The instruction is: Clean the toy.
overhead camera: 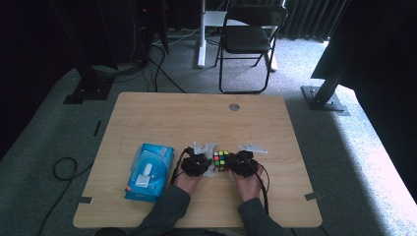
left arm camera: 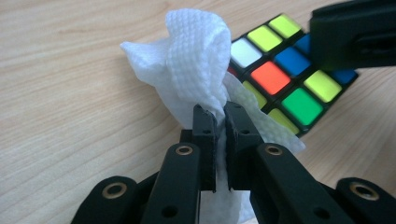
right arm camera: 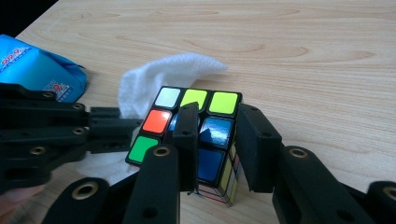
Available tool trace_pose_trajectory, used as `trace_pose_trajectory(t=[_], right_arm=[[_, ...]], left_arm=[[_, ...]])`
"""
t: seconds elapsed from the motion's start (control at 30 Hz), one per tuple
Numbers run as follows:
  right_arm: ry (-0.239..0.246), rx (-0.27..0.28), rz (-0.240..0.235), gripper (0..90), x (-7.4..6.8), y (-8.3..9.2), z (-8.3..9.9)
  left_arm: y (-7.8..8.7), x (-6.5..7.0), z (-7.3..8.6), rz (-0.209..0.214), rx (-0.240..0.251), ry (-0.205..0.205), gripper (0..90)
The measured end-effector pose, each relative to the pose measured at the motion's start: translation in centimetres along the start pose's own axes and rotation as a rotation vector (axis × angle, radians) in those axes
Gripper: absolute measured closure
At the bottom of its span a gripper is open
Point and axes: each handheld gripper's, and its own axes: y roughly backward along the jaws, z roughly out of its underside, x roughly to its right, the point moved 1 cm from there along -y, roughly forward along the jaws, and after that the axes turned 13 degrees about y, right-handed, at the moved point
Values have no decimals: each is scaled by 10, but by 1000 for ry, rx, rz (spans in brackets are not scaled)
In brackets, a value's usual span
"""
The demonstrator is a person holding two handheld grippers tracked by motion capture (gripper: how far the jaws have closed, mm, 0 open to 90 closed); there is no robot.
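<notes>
A Rubik's cube point(overhead camera: 221, 161) sits on the wooden table point(overhead camera: 196, 118) near its front edge, between my two grippers. My right gripper point(right arm camera: 218, 112) is shut on the cube point(right arm camera: 210, 130): one jaw lies over its top face and the other presses its right side. My left gripper point(left arm camera: 218, 109) is shut on a bunched white wipe point(left arm camera: 196, 56). The wipe rests against the cube point(left arm camera: 280, 79) on its left side. In the high view the left gripper point(overhead camera: 198, 160) and right gripper point(overhead camera: 241, 160) flank the cube closely.
A blue pack of wipes point(overhead camera: 150, 172) lies to the left of my left hand. Bare tabletop stretches behind the cube to a round cable hole point(overhead camera: 234, 106). A folding chair point(overhead camera: 248, 39) and stand legs are on the floor beyond the table.
</notes>
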Motion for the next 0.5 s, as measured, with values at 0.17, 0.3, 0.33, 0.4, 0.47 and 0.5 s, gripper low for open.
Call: trace_pose_trajectory(t=[0.17,0.3,0.33,0.4,0.47,0.5], right_arm=[[-1,0,0,702,0,0,0],[0,0,0,703,0,0,0],[-1,0,0,702,0,0,0],[0,-1,0,702,0,0,0],[-1,0,0,702,0,0,0],[-1,0,0,703,0,0,0]], left_arm=[[9,4,-1,20,23,-4,843],[16,7,-1,44,34,-3,843],[17,8,-1,49,35,-4,843],[19,10,-1,66,32,-5,843],[18,12,-1,81,27,-1,843],[18,13,-1,81,25,-2,843]])
